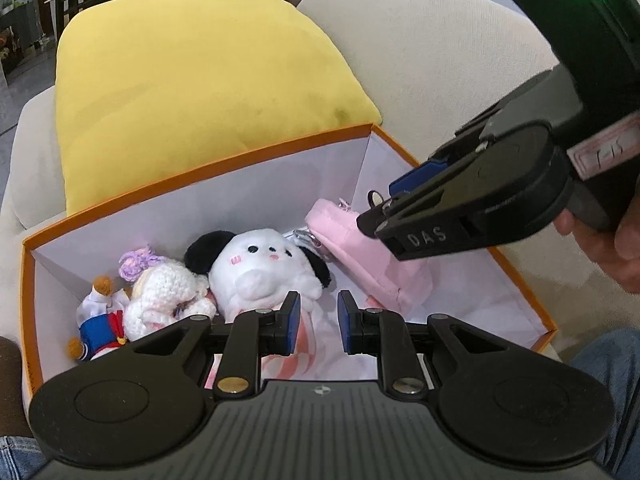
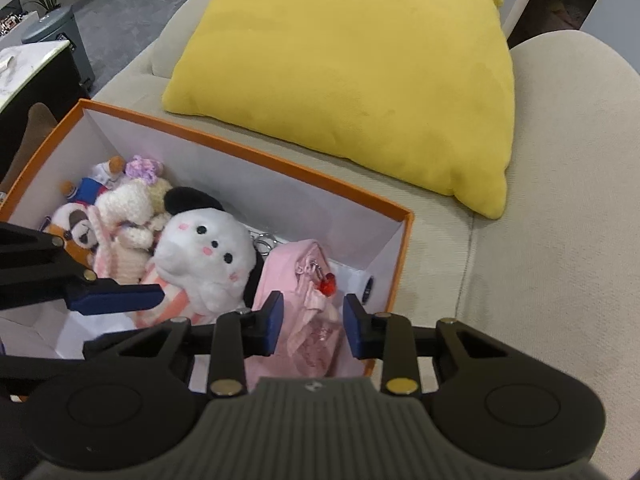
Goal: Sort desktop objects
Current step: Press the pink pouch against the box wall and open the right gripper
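An orange box (image 1: pixel 200 168) with white walls (image 2: pixel 240 140) stands on a sofa. In it lie a white dog plush with black ears (image 1: pixel 260 268) (image 2: pixel 208 252), a white crochet toy (image 1: pixel 164 292), a sailor duck toy (image 1: pixel 98 320) and a pink pouch (image 1: pixel 344 248) (image 2: pixel 288 276). My right gripper (image 2: pixel 313 322) reaches into the box's right end (image 1: pixel 370 210), its pads against the sides of the tilted pouch. My left gripper (image 1: pixel 319 322) hovers over the box's near side, its jaws a little apart with nothing between them. One of its fingers (image 2: pixel 116 296) shows in the right wrist view.
A yellow cushion (image 1: pixel 200 80) (image 2: pixel 360 80) leans on the beige sofa (image 2: pixel 560 240) right behind the box. A person's hand (image 1: pixel 616 248) holds the right gripper. A small panda toy (image 2: pixel 78 232) lies at the box's left end. A grey bin (image 2: pixel 56 36) stands on the floor.
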Demonstrator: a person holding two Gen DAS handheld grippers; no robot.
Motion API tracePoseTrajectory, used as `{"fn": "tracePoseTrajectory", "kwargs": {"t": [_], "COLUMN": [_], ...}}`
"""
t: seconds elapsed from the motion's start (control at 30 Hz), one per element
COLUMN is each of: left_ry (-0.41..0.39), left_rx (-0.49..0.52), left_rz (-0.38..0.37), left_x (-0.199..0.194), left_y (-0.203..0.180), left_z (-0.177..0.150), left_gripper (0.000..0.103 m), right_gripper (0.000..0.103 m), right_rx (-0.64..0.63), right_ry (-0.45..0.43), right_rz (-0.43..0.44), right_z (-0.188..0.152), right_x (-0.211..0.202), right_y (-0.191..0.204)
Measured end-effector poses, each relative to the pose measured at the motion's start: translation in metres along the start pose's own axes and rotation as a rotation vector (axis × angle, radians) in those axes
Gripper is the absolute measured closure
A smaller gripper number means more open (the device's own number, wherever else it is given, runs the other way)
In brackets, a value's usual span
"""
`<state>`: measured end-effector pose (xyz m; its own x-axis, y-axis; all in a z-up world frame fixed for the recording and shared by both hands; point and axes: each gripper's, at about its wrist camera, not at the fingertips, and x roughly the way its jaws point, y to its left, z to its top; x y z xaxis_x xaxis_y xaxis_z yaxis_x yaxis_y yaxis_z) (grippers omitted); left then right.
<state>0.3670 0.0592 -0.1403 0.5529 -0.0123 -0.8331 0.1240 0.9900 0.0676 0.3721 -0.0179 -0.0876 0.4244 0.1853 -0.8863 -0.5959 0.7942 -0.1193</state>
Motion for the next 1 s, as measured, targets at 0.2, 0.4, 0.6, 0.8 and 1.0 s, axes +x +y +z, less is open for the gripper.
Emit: {"fn": "tracePoseTrajectory", "kwargs": {"t": [0.2, 0.4, 0.6, 0.8, 1.0], "left_ry": [0.013, 0.019, 0.019, 0.029, 0.035], "left_rx": [0.001, -0.004, 0.031, 0.036, 0.046], "left_rz": [0.008, -0.01, -0.017, 0.014, 0.058], "left_x": [0.001, 0.008, 0.008, 0.006, 0.01], "left_y": [0.001, -0.003, -0.007, 0.004, 0.01], "left_z": [-0.003, 0.0, -0.002, -0.005, -0.01], "left_gripper": [0.081, 0.081, 0.081, 0.081, 0.081], "right_gripper": [0.069, 0.069, 0.069, 0.086, 0.103], "right_rx": [0.018, 0.012, 0.029, 0.12, 0.209], "right_ry": [0.0, 0.007, 0.043, 0.097, -0.012], "right_rz": [0.021, 0.031, 0.063, 0.124, 0.22], "right_z": [0.0, 0.0, 0.006, 0.006, 0.004], "right_x": [0.001, 0.004, 0.018, 0.037, 0.005], "right_y": [0.0, 0.006, 0.013, 0.011, -0.01]}}
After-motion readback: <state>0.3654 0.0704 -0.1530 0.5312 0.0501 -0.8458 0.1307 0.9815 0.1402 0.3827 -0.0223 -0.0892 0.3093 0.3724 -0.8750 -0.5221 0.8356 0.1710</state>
